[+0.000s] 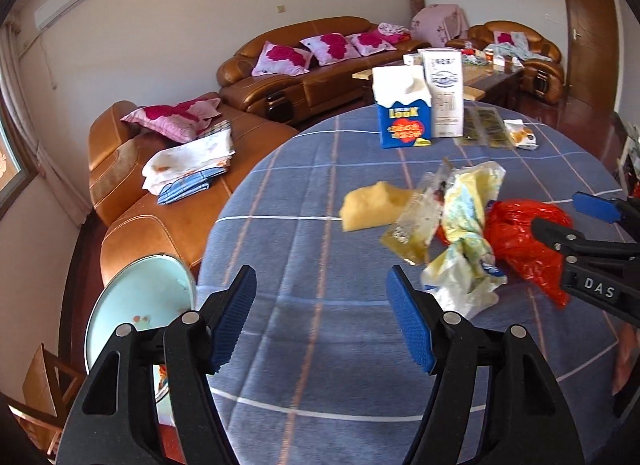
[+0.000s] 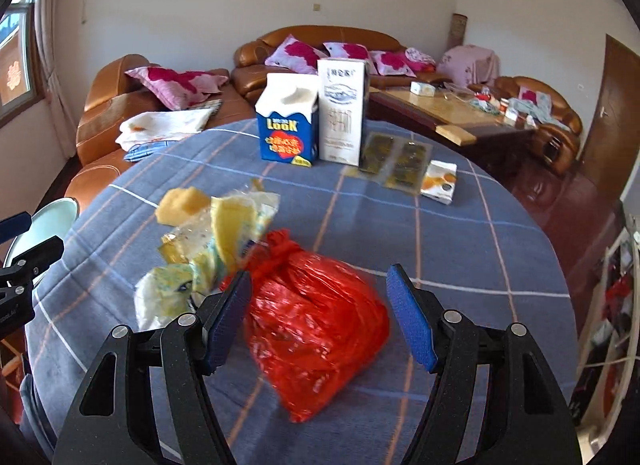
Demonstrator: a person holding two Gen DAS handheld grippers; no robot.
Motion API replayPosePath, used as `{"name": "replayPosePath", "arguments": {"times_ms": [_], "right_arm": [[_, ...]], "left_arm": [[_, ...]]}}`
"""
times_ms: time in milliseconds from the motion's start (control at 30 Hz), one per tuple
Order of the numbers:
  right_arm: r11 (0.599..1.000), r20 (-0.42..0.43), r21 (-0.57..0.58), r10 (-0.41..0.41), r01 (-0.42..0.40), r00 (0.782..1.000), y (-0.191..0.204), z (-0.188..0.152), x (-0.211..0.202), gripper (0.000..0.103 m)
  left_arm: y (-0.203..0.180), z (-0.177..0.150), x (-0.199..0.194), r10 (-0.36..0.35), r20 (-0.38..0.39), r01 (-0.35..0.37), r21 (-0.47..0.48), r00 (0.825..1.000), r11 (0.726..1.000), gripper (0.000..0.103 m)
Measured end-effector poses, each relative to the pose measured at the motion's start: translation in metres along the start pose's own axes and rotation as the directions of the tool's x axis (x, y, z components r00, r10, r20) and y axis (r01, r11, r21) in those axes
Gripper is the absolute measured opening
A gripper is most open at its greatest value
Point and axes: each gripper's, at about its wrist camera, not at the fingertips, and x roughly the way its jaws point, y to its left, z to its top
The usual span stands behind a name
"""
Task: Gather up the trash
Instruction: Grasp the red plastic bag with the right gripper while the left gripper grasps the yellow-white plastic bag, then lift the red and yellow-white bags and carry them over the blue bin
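Note:
A red plastic bag point(image 2: 316, 321) lies on the blue checked tablecloth point(image 2: 460, 265), between the open jaws of my right gripper point(image 2: 318, 317), which is not closed on it. It also shows in the left wrist view point(image 1: 524, 237). Left of it lie crumpled yellow-white wrappers point(image 2: 212, 249) and a yellow sponge-like piece point(image 2: 182, 201); in the left wrist view these are the wrappers point(image 1: 460, 233) and the piece point(image 1: 372, 205). My left gripper point(image 1: 320, 317) is open and empty above the cloth, left of the wrappers.
A blue milk carton point(image 2: 286, 121), a white carton point(image 2: 342, 109), flat dark packets point(image 2: 396, 159) and a small box point(image 2: 440, 181) stand at the table's far side. A pale green bin point(image 1: 136, 313) is off the table's left edge. Sofas point(image 1: 168, 201) lie beyond.

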Motion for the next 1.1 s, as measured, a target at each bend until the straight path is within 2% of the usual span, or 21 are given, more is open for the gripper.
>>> {"name": "replayPosePath", "arguments": {"times_ms": [200,367,400,433,533,600,633,700,733,800,900,1100], "right_arm": [[1.000,-0.074,0.018,0.006,-0.004,0.997,-0.011,-0.005,0.014,0.072],[0.995,-0.134,0.061,0.083,-0.076,0.987,-0.018,-0.005,0.025,0.070],[0.994,-0.162,0.064,0.100,-0.090,0.982,-0.019,-0.006,0.030,0.067],[0.993,-0.187,0.066,0.112,-0.102,0.976,-0.018,-0.007,0.035,0.059],[0.992,-0.188,0.049,0.124,-0.117,0.974,-0.016,-0.008,0.032,0.039],[0.993,-0.188,0.039,0.117,-0.112,0.975,-0.016,-0.010,0.028,0.030],[0.994,-0.184,0.037,0.112,-0.107,0.976,-0.017,-0.011,0.026,0.027],[0.995,-0.176,0.033,0.096,-0.092,0.980,-0.019,-0.012,0.021,0.021],[0.996,-0.174,0.033,0.091,-0.087,0.981,-0.021,-0.014,0.020,0.018],[0.996,-0.179,0.039,0.092,-0.086,0.980,-0.024,-0.018,0.019,0.017],[0.997,-0.166,0.049,0.066,-0.059,0.984,-0.030,-0.022,0.014,0.016],[0.993,-0.114,0.114,0.011,0.002,0.993,-0.052,-0.027,-0.011,0.014]], "left_arm": [[-0.039,0.004,0.004,-0.041,0.010,0.041,0.070,0.999,0.997,0.067],[-0.053,0.001,0.015,-0.073,-0.024,0.075,0.084,0.997,0.994,0.067],[-0.056,0.001,0.016,-0.080,-0.025,0.081,0.092,0.997,0.992,0.067],[-0.058,0.000,0.018,-0.084,-0.028,0.086,0.098,0.996,0.991,0.067],[-0.063,-0.002,0.027,-0.104,-0.058,0.109,0.100,0.993,0.989,0.067],[-0.066,-0.002,0.029,-0.121,-0.065,0.127,0.099,0.991,0.987,0.065],[-0.068,-0.002,0.029,-0.135,-0.067,0.141,0.101,0.989,0.985,0.062],[-0.070,-0.002,0.030,-0.202,-0.083,0.210,0.093,0.976,0.973,0.039],[-0.072,-0.002,0.030,-0.225,-0.091,0.233,0.091,0.970,0.968,0.036],[-0.076,-0.003,0.028,-0.232,-0.078,0.240,0.112,0.970,0.964,0.029],[-0.074,-0.002,0.023,-0.262,-0.075,0.268,0.103,0.962,0.958,0.021],[-0.054,0.003,-0.005,-0.283,-0.010,0.283,0.055,0.959,0.957,0.020]]}}
